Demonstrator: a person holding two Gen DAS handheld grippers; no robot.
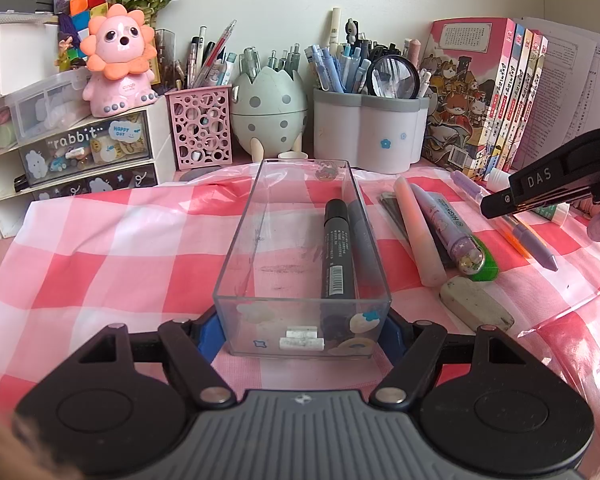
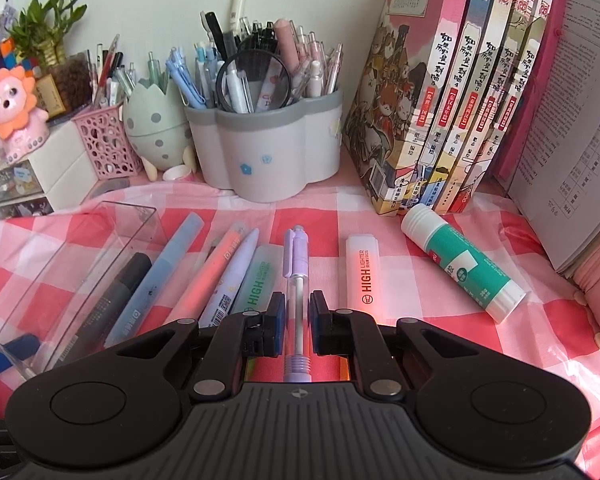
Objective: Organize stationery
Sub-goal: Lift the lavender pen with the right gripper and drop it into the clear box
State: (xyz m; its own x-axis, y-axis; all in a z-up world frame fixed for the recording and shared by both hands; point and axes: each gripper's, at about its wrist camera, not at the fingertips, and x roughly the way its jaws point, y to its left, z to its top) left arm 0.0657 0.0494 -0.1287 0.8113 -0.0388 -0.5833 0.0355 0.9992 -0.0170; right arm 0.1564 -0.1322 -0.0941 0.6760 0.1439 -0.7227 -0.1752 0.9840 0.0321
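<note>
The left gripper [image 1: 302, 334] clamps the clear tray [image 1: 236, 240] holding a black marker [image 1: 337, 248], while the right gripper [image 2: 297, 314] pinches a purple pen [image 2: 297, 264], its tip hidden underneath.

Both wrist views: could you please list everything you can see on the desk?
checked cloth: one, red and white, covering the desk
clear tray: one, transparent, centre of cloth
black marker: one, black, inside the tray
blue pen: one, light blue, beside the marker; which side of the tray wall is unclear
pink highlighter: one, pink, right of tray
lilac pen: one, lilac, beside it
green highlighter: one, green, next along
white highlighter: one, white-orange, further right
glue stick: one, white-teal, far right
eraser: one, off-white, near right
pen holders: three, pink, green, white, back row
books: five, upright, back right
lion figure: one, pink, back left
purple pen: one, in right gripper
left gripper: shut on tray's near end
right gripper: shut on purple pen
</note>
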